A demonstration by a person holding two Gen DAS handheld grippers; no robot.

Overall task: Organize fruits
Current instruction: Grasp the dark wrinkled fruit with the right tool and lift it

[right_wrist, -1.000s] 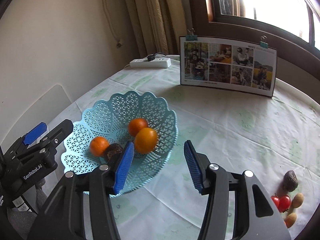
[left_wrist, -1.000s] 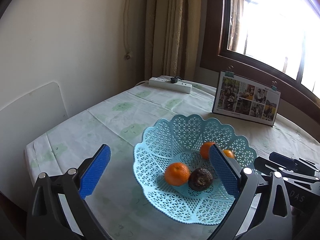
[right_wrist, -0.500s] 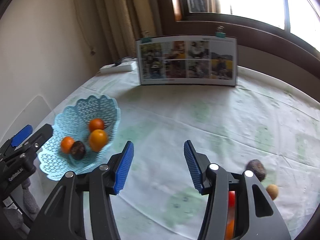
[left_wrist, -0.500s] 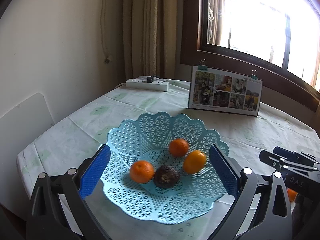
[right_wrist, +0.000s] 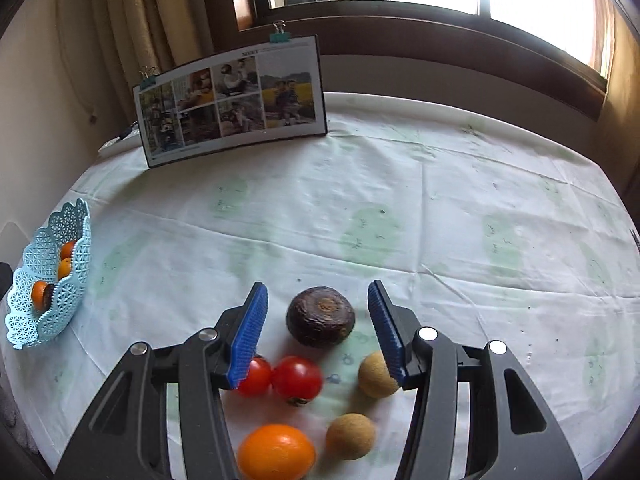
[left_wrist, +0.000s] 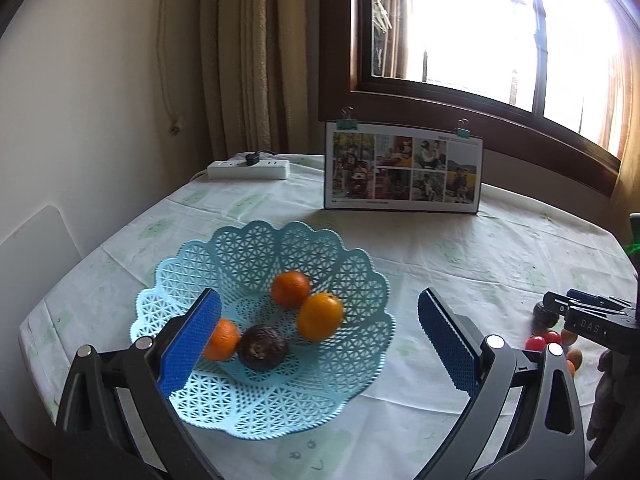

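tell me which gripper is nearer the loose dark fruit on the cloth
Right. The right gripper hangs open with the dark fruit between its fingers; the left gripper is off over the basket.

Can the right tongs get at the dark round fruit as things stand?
Probably yes. The right tongs are open, and the dark fruit sits on the tablecloth between the fingers with a gap either side. The tomatoes lie nearer the camera, not blocking.
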